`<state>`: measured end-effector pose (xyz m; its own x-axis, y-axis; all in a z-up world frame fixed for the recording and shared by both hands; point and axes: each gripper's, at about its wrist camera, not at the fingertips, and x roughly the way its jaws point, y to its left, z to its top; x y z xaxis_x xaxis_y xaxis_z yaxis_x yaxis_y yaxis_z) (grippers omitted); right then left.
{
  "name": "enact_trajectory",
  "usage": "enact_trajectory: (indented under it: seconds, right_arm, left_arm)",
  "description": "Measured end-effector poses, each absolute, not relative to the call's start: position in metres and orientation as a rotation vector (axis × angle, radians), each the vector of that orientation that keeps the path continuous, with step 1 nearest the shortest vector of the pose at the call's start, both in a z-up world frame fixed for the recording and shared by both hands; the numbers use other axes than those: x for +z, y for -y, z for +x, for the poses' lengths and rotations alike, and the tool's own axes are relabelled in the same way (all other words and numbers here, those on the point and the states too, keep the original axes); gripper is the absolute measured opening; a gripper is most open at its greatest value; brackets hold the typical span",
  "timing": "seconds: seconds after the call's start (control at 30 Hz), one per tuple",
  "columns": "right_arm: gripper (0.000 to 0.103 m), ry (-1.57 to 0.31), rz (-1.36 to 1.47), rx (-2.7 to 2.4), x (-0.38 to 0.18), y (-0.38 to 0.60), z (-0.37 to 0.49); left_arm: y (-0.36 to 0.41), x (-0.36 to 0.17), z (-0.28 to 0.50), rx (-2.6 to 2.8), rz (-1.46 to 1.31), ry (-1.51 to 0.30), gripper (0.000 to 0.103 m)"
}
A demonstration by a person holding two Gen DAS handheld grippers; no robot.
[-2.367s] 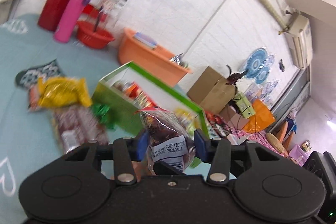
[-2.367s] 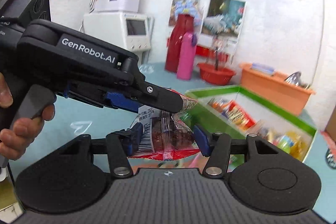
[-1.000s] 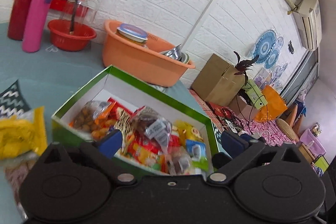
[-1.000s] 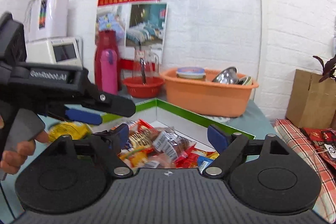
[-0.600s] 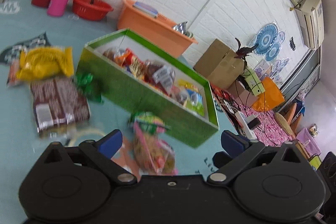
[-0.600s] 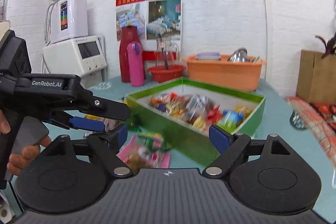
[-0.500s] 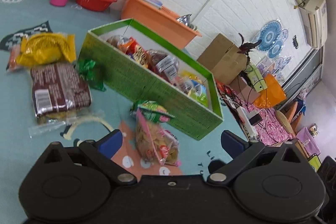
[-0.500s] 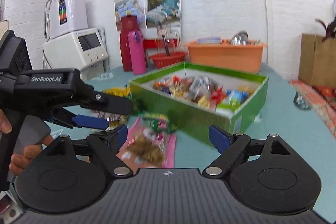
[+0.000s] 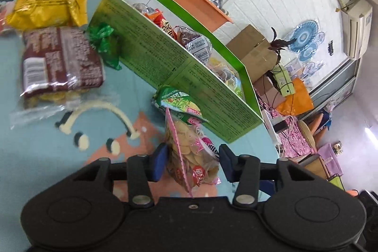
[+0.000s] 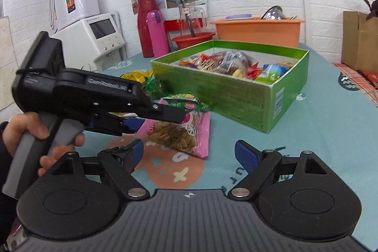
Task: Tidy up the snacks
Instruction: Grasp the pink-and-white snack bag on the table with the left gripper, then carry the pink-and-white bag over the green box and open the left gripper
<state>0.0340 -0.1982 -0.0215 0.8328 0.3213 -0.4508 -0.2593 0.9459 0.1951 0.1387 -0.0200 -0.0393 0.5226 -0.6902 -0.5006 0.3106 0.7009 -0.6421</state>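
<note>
A green box [image 9: 165, 58] [image 10: 238, 96] on the teal tablecloth holds several snack packets. A pink-edged clear bag of round crackers [image 9: 191, 157] [image 10: 179, 131] lies in front of it, with a small green packet [image 9: 179, 100] [image 10: 186, 104] at its far end. My left gripper [image 9: 192, 161] straddles the cracker bag, jaws half closed, pads near its sides; from the right wrist view it [image 10: 163, 119] hangs over the bag. My right gripper [image 10: 189, 154] is open and empty, just short of the bag.
A brown cookie pack [image 9: 59, 60], a yellow bag [image 9: 45, 8] and a green wrapper [image 9: 104, 39] lie left of the box. A pink bottle [image 10: 157, 33], red flask [image 10: 145, 25], red bowl [image 10: 193, 38] and orange tub [image 10: 259, 31] stand behind. The table edge runs at the right [image 9: 267, 124].
Both grippers let go of a red snack packet into the box, pulled back and dropped low. My left gripper has come down around the cracker bag and its jaws have narrowed.
</note>
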Motion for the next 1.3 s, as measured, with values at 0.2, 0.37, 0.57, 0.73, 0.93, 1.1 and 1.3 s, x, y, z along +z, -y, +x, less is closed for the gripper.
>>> enact_trajectory:
  seconds: [0.2,0.37,0.57,0.73,0.93,1.1,1.3]
  right_arm:
    - [0.103,-0.544,0.064,0.375,-0.029,0.176,0.039]
    - [0.103,-0.556,-0.003,0.434,-0.029,0.158,0.041]
    - [0.074,-0.569,-0.077,0.431,-0.033,0.145,0.044]
    - [0.047,-0.527,-0.062,0.398,-0.029,0.149,0.042]
    - [0.037,-0.442,-0.021,0.331,-0.008,0.169,0.044]
    - [0.035,-0.371,-0.002,0.281,0.008,0.187,0.050]
    - [0.035,-0.301,0.018,0.235,0.026,0.203,0.062]
  left_arm:
    - [-0.011,-0.040,0.102,-0.658,-0.528,-0.815,0.058]
    - [-0.017,-0.041,0.096,-0.650,-0.543,-0.802,0.075]
    - [-0.007,-0.042,0.103,-0.671,-0.554,-0.793,0.065]
    - [0.000,-0.025,0.097,-0.682,-0.528,-0.741,0.033]
    - [0.025,0.014,0.103,-0.779,-0.473,-0.643,0.033]
    - [0.044,0.036,0.115,-0.828,-0.446,-0.594,0.032]
    - [0.064,0.057,0.134,-0.858,-0.413,-0.540,0.032]
